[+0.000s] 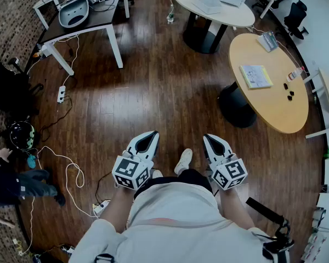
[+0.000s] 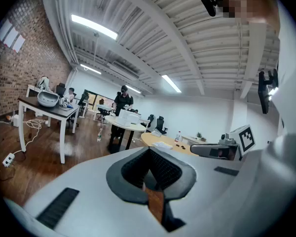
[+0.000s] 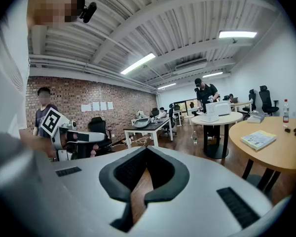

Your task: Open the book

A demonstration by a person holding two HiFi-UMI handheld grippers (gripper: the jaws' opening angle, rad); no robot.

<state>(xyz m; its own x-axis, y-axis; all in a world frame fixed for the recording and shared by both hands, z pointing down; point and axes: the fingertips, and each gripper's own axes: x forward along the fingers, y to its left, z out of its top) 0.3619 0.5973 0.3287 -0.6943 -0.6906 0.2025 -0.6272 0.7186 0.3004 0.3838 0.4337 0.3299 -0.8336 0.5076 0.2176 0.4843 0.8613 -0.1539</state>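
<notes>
The book (image 1: 255,76) lies closed on the round wooden table (image 1: 274,111) at the right of the head view, far ahead of both grippers. The right gripper view shows the book (image 3: 258,139) on that table at its right edge, and in the left gripper view the book (image 2: 163,144) is small and distant. My left gripper (image 1: 151,133) and right gripper (image 1: 206,137) are held side by side close to my body, over the wooden floor. Both point forward with jaws together and nothing between them, as the left gripper (image 2: 149,149) and right gripper (image 3: 147,148) views show.
A white round table (image 1: 219,15) with boxes stands beyond the wooden one. A dark desk (image 1: 96,22) on white legs is at the upper left. Cables and a power strip (image 1: 61,93) trail over the floor at left, near a person (image 1: 13,184). Small dark items (image 1: 289,92) lie on the wooden table.
</notes>
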